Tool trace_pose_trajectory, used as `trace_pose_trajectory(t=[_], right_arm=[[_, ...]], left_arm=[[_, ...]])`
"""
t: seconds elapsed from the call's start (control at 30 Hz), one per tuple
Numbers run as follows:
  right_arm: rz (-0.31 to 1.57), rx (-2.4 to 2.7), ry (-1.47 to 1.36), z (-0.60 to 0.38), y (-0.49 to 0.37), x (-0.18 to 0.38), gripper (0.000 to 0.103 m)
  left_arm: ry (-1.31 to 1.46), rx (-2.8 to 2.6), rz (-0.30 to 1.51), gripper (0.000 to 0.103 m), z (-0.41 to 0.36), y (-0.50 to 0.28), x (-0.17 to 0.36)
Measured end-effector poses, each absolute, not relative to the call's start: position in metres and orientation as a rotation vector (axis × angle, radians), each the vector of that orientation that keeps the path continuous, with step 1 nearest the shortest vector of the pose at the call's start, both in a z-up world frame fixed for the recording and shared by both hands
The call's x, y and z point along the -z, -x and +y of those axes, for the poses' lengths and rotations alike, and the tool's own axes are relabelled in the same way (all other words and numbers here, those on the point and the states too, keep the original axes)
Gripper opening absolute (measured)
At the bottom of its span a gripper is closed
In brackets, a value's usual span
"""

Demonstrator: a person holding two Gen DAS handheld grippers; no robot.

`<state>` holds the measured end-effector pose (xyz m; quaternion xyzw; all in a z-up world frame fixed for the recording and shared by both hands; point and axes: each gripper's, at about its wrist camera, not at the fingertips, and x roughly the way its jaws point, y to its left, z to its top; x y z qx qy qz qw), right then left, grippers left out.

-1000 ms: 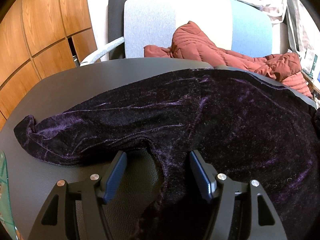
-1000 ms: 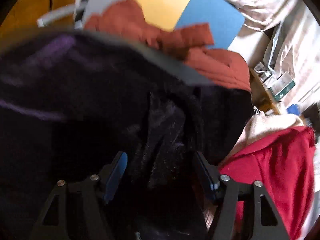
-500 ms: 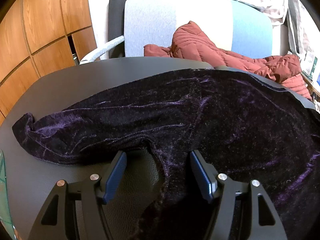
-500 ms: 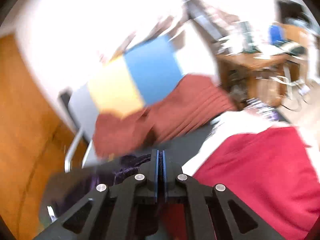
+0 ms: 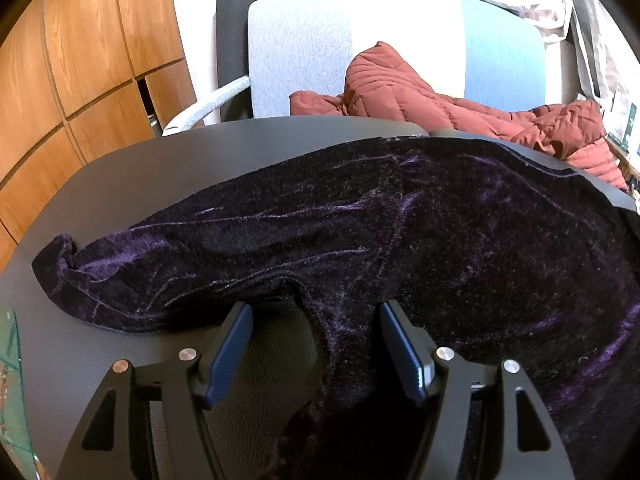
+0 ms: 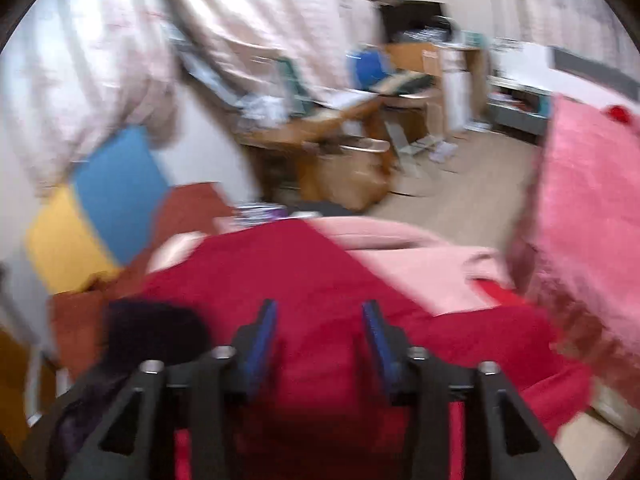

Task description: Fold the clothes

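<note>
on dark table (image 5: 120,184), purple velvet garment (image 5: 360,232)

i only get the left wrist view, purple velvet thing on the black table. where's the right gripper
Observer: The right gripper is off the velvet garment, hovering over a red cloth. The picture is blurred.
Operator: holding anything
Observer: No. Its jaws are opening and nothing sits between the fingers.
Operator: more clothes that side?
Observer: Yes, pink fabric hangs at the right edge, beside the red cloth.
Operator: see the velvet from there?
Observer: Only a dark bunched bit at the lower left of that view.
</note>
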<state>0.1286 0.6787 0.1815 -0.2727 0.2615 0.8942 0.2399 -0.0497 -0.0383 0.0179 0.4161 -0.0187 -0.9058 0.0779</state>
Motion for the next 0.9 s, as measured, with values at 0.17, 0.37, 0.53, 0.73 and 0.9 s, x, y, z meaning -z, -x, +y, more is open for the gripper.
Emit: trace_pose_trajectory(t=[0.17,0.37,0.53,0.73,0.9], right_arm=[[0.52,-2.585,0.911,0.624,-0.085,-0.173,0.084],[0.419,-2.539,1.002,0.624,-0.042,-0.159,0.036],[0.229,-2.561,0.935,0.616,-0.044,-0.194,0.013],[0.102,-2.467,0.73,0.632,-0.055,-0.251,0.011],[0.147,-2.274,0.778,0.67,-0.048,-0.239,0.019]], left_arm=[[-1.239,2.706,-0.081,0.068,-0.037,0.049,-0.019],[-1.239,2.71,-0.073,0.068,-0.038,0.049,-0.018],[-1.231,2.705,-0.093,0.069,-0.036,0.048,-0.018],[-1.23,2.707,-0.091,0.069,-0.037,0.047,-0.018],[-1.232,2.709,-0.085,0.069,-0.038,0.048,-0.018]])
